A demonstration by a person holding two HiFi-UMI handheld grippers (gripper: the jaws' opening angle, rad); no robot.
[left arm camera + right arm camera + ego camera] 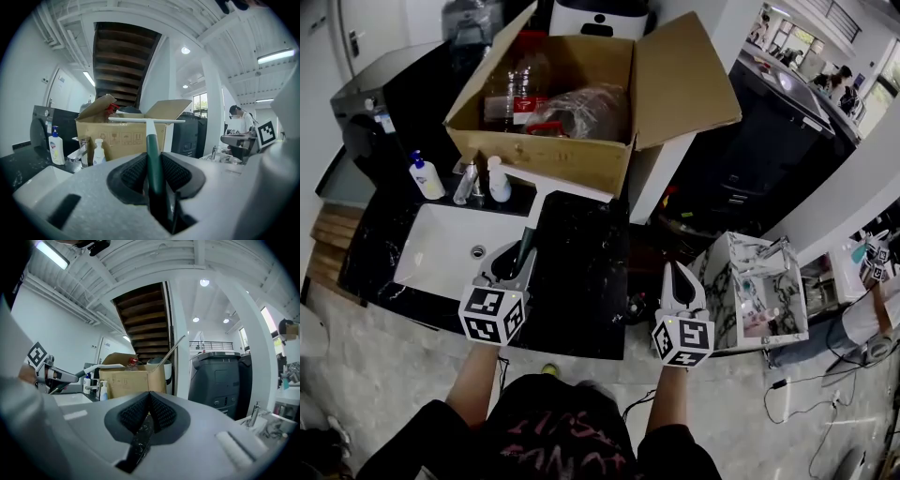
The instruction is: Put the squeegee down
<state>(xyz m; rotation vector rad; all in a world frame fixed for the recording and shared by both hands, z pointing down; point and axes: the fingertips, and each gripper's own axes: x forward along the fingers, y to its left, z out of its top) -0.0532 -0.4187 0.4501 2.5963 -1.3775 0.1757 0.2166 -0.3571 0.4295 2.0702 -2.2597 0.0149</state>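
At the far left a black appliance [370,108] stands at the back of the black marble counter [581,281]. In front of it a white pump bottle with a blue head [425,177] stands beside the chrome tap [467,183]; a smaller white bottle [498,180] stands just right of the tap; all three are behind the white sink [441,253]. An open cardboard box [581,155] sits behind them with its flaps up; clear plastic bottles [511,94] and crumpled clear wrap lie inside it.

The left gripper [514,267] hangs over the sink's right edge, its marker cube [492,315] turned toward the person. Its jaws are drawn in narrow and clamp the squeegee [153,140] by the dark green handle; the ribbed pads press on both sides of it in the left gripper view. The handle runs forward out of the jaws to the white blade [567,185]; the blade lies crosswise just in front of the box's lower front edge, above the counter; whether it touches the counter I cannot tell.

The right gripper [678,277] is held just past the counter's right edge, well apart from the left one; its pads meet in the right gripper view, with nothing between them. Further right stands a white marble-patterned stand [750,291] with small items on it; dark grey bins [769,141] stand behind it; a person [842,84] is far off at the upper right.
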